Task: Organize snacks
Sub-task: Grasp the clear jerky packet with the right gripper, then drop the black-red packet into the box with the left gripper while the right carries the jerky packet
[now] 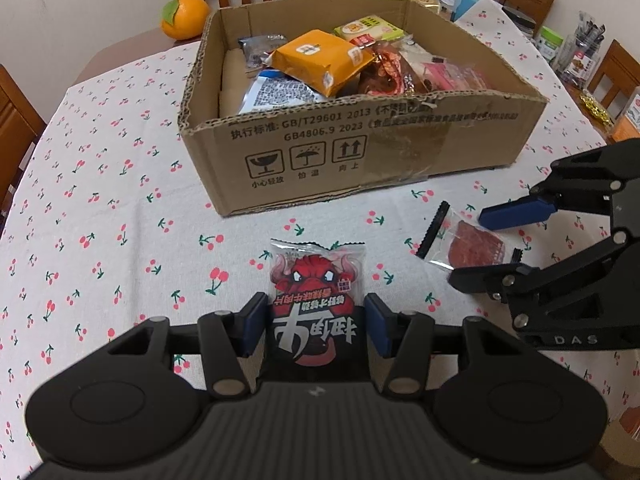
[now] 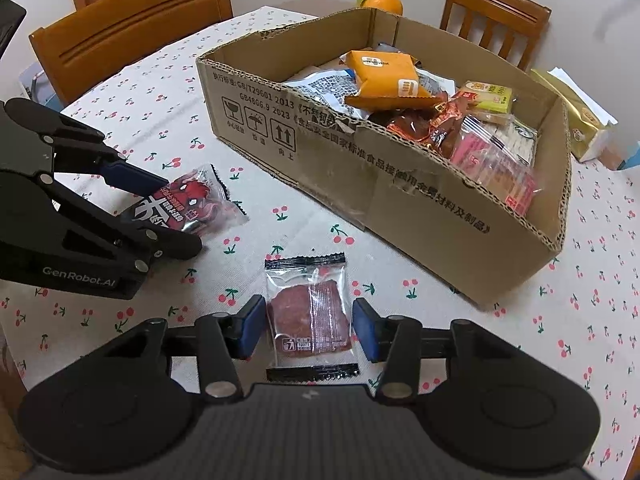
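Snack packets: red bull packet [image 1: 316,300] sits between wide left gripper [image 1: 316,330], clear jerky pouch [image 2: 310,320] between wide right gripper [image 2: 310,330]; light, crinkly, slippery, so pinch mid-body.

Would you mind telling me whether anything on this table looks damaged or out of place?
The cardboard box has ragged, torn rims and peeling tape on its front wall. Two snacks lie outside it on the tablecloth: a red bull packet and a clear meat-slice packet, each lying between an open gripper's fingers.

A cherry-print tablecloth [image 1: 100,208] covers the table. An orange with a leaf [image 1: 185,16] sits at the far left. Wooden chairs [image 2: 128,36] stand around it, and packets and jars [image 1: 580,52] crowd the far right.
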### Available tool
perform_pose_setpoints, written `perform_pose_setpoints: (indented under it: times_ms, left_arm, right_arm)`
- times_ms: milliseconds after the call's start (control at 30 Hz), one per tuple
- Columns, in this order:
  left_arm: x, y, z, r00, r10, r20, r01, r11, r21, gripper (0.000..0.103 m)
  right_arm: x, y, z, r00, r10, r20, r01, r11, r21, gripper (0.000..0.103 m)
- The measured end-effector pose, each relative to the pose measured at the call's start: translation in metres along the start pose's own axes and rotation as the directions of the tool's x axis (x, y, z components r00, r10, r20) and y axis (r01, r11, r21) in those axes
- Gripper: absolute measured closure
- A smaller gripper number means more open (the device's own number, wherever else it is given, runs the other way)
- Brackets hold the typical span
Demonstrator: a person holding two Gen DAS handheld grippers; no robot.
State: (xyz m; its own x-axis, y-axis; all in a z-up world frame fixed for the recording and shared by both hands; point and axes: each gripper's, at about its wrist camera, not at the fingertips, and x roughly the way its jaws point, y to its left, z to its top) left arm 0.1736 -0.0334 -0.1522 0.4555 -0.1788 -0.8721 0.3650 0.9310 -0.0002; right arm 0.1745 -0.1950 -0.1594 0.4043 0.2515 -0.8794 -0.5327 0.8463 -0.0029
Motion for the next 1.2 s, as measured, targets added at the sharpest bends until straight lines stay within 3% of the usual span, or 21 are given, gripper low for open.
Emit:
perform_pose_setpoints:
  times_ms: [500, 800, 1000, 1200]
  left_arm:
    - [-0.005, -0.003, 0.002, 1.0, -0.03, -0.008, 0.03, 0.999, 0.039, 0.058]
    - [-0.034, -0.003, 0.01, 0.998, -0.066, -0.016, 0.067, 0.994, 0.083, 0.058]
    - [-0.061, 0.004, 0.027, 0.995, -0.101, -0.015, 0.102, 0.991, 0.087, 0.058]
    - [-0.083, 0.007, 0.058, 0.992, -0.111, 0.054, 0.105, 0.989, 0.102, 0.058]
  right_arm:
    - [-0.007, -0.001, -0.001, 1.0, -0.004, 0.0, 0.004, 0.999, 0.032, 0.052]
    - [-0.035, -0.007, 0.004, 1.0, 0.01, 0.007, -0.011, 0.999, 0.043, 0.052]
    - [-0.064, -0.009, 0.011, 1.0, 0.01, 0.03, -0.01, 1.0, 0.012, 0.052]
    - [-0.087, -0.016, 0.019, 0.998, 0.009, 0.059, -0.009, 1.0, 0.008, 0.052]
